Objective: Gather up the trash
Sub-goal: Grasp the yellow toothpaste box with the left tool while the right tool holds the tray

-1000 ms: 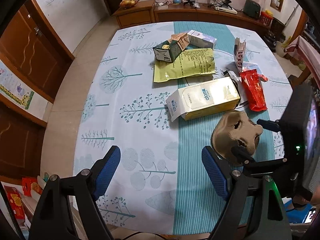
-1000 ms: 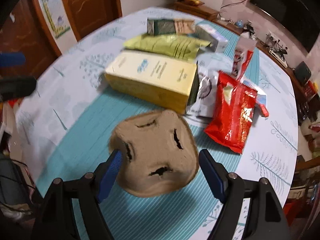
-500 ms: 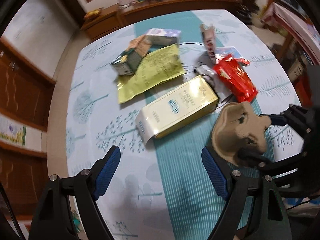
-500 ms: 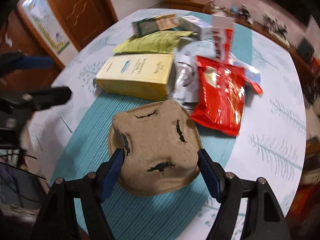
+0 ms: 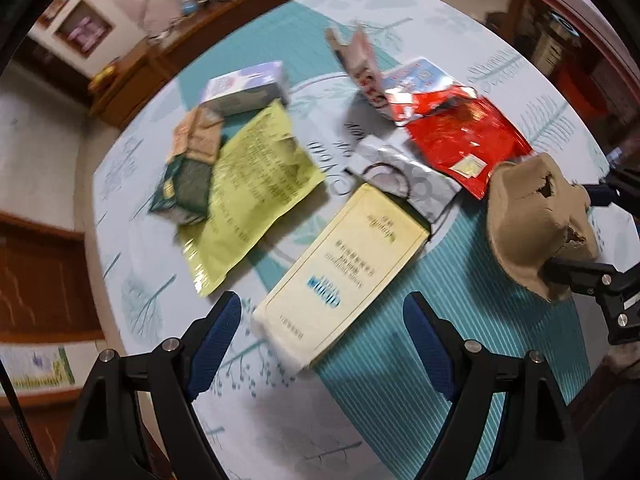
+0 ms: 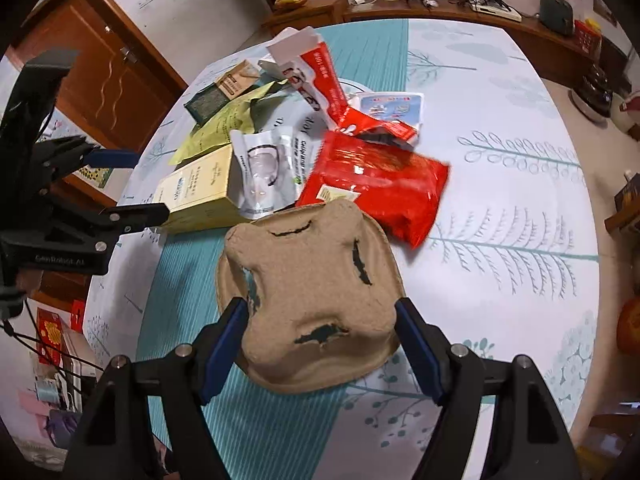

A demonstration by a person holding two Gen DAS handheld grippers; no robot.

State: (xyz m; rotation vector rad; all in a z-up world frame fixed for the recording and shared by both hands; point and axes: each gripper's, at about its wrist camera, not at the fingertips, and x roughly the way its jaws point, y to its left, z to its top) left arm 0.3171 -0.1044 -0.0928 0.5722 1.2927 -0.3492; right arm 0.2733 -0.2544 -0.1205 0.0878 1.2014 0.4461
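My right claw pinches the brown pulp cup tray by its two sides, with a blue pad against each side. In the left wrist view the tray appears lifted off the bench, so I judge it is carried, not resting. I hold it by the sides because it is wide and light, and the jaws must stand far apart to take it.

My left claw is spread and holds nothing. It hangs above the near end of the pale yellow box, I think to take this one next, because the box is the nearest piece and lies flat with free long sides.

Beyond the box the other trash lies in one loose heap on the bench: a silver pouch touching the box's far end, a red bag just beside it, and a green-yellow flat bag to the left with a dark green carton partly on its edge.
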